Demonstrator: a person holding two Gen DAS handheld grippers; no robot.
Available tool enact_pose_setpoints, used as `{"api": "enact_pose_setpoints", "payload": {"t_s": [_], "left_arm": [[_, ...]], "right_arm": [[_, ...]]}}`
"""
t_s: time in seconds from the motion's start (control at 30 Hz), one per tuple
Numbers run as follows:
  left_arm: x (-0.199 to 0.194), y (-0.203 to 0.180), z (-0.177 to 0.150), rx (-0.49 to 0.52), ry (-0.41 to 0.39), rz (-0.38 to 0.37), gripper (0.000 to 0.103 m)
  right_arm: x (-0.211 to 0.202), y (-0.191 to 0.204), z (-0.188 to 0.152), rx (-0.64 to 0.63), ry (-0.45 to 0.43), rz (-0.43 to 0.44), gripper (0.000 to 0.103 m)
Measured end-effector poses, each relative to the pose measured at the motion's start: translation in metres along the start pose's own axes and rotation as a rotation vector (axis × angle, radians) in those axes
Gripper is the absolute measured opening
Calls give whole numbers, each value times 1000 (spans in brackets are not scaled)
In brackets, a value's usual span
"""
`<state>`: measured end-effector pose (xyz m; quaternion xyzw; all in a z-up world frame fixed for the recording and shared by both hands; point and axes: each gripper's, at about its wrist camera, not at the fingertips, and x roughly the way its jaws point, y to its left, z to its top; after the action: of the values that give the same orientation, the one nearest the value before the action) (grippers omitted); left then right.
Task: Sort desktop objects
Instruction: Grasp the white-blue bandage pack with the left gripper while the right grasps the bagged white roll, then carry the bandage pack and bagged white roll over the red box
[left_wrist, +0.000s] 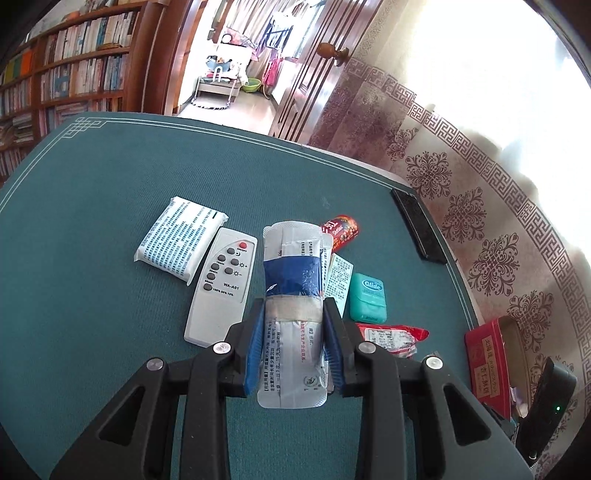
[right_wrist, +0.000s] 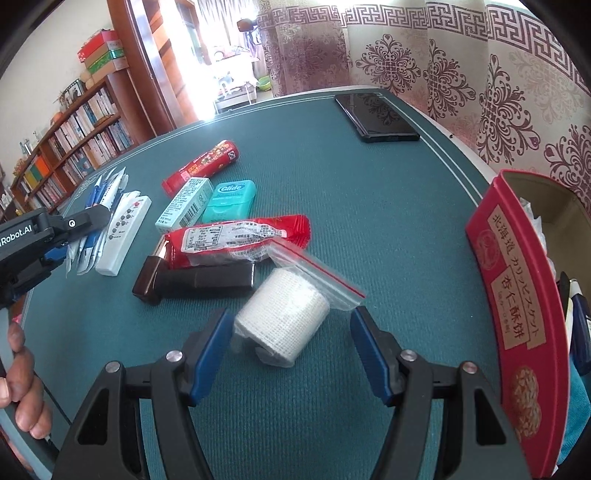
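Step in hand: sorting the loose desk items; the left gripper (left_wrist: 293, 343) has a taped bundle of foil sachets (left_wrist: 293, 291) pinched and lifted clear of the green table mat (left_wrist: 110, 192), while the right gripper (right_wrist: 291, 350) lines up on a bagged gauze roll (right_wrist: 284, 317).
Left gripper: jaws narrowed onto the bundle, blue pads pressing both long sides near the tape band.
Right gripper: jaws spread wide, one on each side of the gauze roll; neither pad appears to touch it.
Where the bundle is: held above the white remote control (left_wrist: 221, 284), with the teal floss box (left_wrist: 368, 297) just to its right.
Where the gauze roll is: lying on the mat, touching the black case (right_wrist: 195, 280) and the red snack packet (right_wrist: 236, 240).
Likely destination: the open red biscuit tin (right_wrist: 517, 306) at the mat's right edge, a judgement only.
Next move calls for: carrying the bundle rightward over the clutter without snagging; the right jaws must close squarely on the roll, not just its slippery zip bag.
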<state>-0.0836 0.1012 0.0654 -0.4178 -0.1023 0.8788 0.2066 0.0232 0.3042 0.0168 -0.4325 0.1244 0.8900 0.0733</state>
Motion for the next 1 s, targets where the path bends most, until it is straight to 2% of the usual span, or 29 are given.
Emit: {"api": "enact_pose_setpoints", "payload": {"t_s": [0.03,0.1,0.13,0.2,0.37,0.6,0.8,1.0], "left_arm": [[0,-2,-1,3,1,-4,33],[-1,-7,-3,12,2,-13,33],[-2,-9,-4,16,2,-17,33],[-2,-14,-5,27,2,-24,33],[-4,-26,-7,52,3,-42,33],[-11,-46,-12,98,1,-76,33],[-18,-62,-17,137,-2,-102,33],[-26,-84,-26,185,9,-146,33]], "right_arm": [[2,1,-1,-5,5,-3,69],[3,3,-3,-32,-6,-34,53],[4,4,-3,-45,-4,-51,49],[2,2,-3,-39,-2,-43,46],[-15,-4,-7,-17,-24,-37,44],[-59,-12,-9,6,-115,-48,44],[-93,-42,-12,73,-179,-109,44],[-115,-87,-22,155,-204,-186,44]]}}
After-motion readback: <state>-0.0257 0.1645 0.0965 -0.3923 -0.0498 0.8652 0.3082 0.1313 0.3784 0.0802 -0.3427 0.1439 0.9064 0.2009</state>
